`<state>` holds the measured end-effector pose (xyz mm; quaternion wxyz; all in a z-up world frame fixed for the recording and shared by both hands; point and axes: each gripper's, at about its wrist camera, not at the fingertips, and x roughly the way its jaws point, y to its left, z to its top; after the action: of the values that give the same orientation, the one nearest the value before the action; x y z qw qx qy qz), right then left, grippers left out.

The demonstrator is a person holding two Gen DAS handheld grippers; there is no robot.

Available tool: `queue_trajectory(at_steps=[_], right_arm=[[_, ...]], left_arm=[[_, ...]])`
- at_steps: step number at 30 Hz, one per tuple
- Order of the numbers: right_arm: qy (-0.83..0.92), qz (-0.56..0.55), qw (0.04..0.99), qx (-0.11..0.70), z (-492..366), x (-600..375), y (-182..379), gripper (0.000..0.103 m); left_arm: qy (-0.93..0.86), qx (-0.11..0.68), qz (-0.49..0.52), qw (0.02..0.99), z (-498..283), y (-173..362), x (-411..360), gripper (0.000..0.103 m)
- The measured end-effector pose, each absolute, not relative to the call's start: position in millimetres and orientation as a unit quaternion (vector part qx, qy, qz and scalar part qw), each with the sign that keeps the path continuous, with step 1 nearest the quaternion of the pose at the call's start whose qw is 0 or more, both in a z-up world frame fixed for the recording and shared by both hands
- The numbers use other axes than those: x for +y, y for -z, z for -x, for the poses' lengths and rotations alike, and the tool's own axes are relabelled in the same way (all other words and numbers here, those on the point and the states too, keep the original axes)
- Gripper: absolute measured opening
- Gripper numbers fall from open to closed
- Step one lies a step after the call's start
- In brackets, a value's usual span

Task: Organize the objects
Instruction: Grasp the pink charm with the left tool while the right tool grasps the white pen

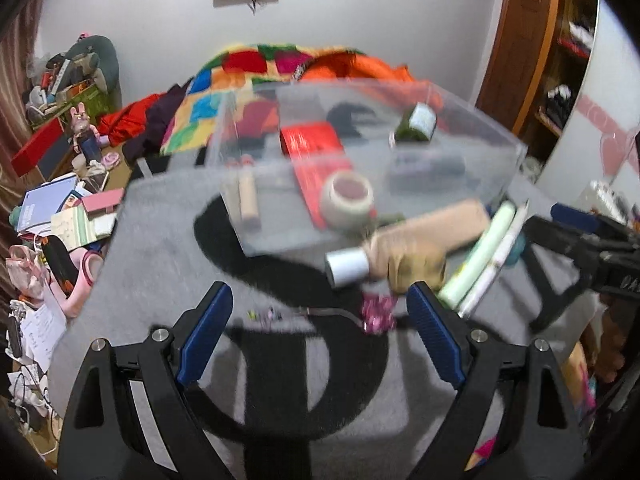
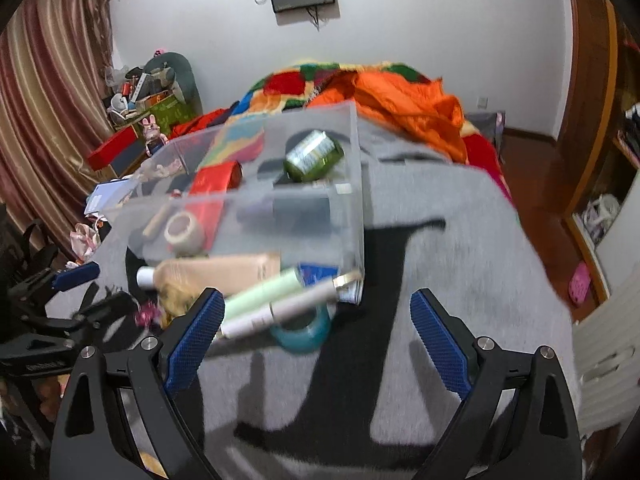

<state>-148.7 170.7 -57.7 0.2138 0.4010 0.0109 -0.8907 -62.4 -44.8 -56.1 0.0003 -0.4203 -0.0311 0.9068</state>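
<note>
- The left claw (image 1: 316, 322) stands wide open over the grey cloth (image 1: 152, 264) with black lettering that covers the worktop; nothing lies between its blue pads.
- The right claw (image 2: 316, 326) is also spread wide and holds nothing; its left pad sits just in front of the pale tubes.
- A clear plastic box (image 1: 448, 184) fills the upper middle of the left wrist view, on the cloth. Inside it lie a red packet (image 1: 316, 148), a green bottle (image 1: 416, 124) on its side, a beige tape roll (image 1: 348, 200) and a small tan stick (image 1: 248, 200).
- Just in front of the box, a beige tube with a white cap (image 1: 404, 246) lies with its long axis running lower left to upper right, cap end toward lower left.
- Beside it two slim tubes, one pale green (image 1: 476, 256) and one white (image 1: 492, 268), slant the same way, steeper.
- A pink shiny hair ornament (image 1: 378, 314) lies near the left claw's right pad.
- Only the right wrist view shows a teal tape roll (image 2: 304, 332) under the slim tubes, with the white tube (image 2: 280, 310) crossing over it.
- That view also shows the left claw at its lower left edge; the left wrist view shows the right claw at its right edge.
- Both views are motion-blurred.
</note>
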Motion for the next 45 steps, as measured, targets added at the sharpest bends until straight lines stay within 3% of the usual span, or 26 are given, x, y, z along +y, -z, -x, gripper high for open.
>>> queue_trajectory(at_steps=[8, 12, 23, 30, 37, 45], right_arm=[[0.880, -0.425, 0.214, 0.003, 141.6, 171.7, 77.3, 0.093], [0.874, -0.431, 0.221, -0.031, 151.4, 174.8, 80.1, 0.091], [0.869, -0.426, 0.247, -0.053, 165.9, 167.5, 75.4, 0.043], [0.881, -0.402, 0.248, -0.031, 161.9, 157.1, 68.4, 0.025], [0.893, -0.373, 0.253, -0.018, 151.7, 159.1, 52.6, 0.012], [0.898, -0.358, 0.257, -0.010, 138.7, 162.8, 44.2, 0.011]], left_arm=[[-0.900, -0.018, 0.436, 0.006, 70.0, 76.3, -32.4, 0.089], [-0.903, -0.017, 0.430, 0.005, 73.2, 77.2, -29.5, 0.076], [-0.910, -0.017, 0.414, 0.010, 62.4, 73.7, -23.7, 0.032], [-0.909, -0.034, 0.415, 0.016, 53.7, 70.3, -26.8, 0.010], [-0.910, -0.044, 0.413, 0.016, 48.9, 66.9, -27.8, 0.009], [-0.921, -0.045, 0.386, 0.019, 36.9, 44.2, -25.6, 0.009]])
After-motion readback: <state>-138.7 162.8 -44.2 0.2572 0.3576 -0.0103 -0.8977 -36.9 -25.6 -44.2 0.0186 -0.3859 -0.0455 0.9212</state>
